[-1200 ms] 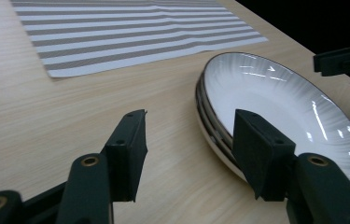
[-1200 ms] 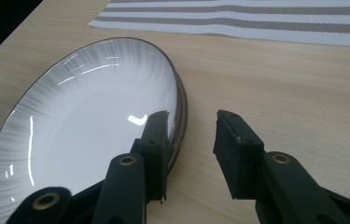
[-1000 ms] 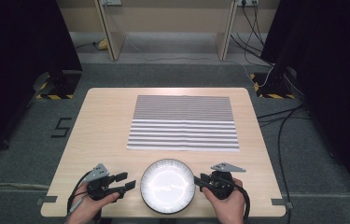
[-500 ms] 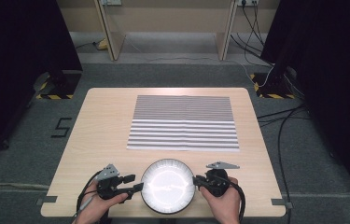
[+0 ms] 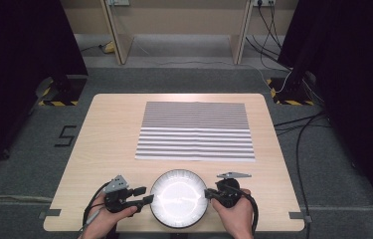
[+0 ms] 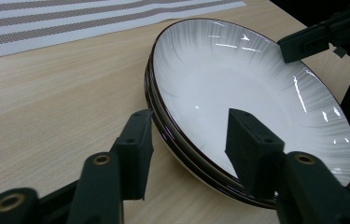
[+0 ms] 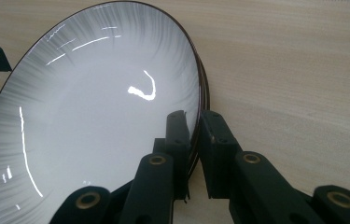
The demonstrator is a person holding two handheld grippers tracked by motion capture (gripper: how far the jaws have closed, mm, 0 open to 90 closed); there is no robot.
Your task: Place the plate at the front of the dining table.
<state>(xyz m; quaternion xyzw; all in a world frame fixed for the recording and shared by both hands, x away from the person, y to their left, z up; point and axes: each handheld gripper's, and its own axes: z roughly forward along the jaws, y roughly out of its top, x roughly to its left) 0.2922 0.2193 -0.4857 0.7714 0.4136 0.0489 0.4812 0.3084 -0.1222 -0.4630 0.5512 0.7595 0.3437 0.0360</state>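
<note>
Sitting at the near edge of the desk (image 5: 114,129), below the striped mat (image 5: 195,130), the white plate (image 5: 179,196) had a gripper at each side. The right gripper (image 7: 195,140) had just closed its jaws and clenched the rim; the left gripper (image 6: 189,147) straddled the opposite rim, jaws closing but not yet pressing.

Lab: black curtains (image 5: 20,59), floor cables (image 5: 303,129)
</note>
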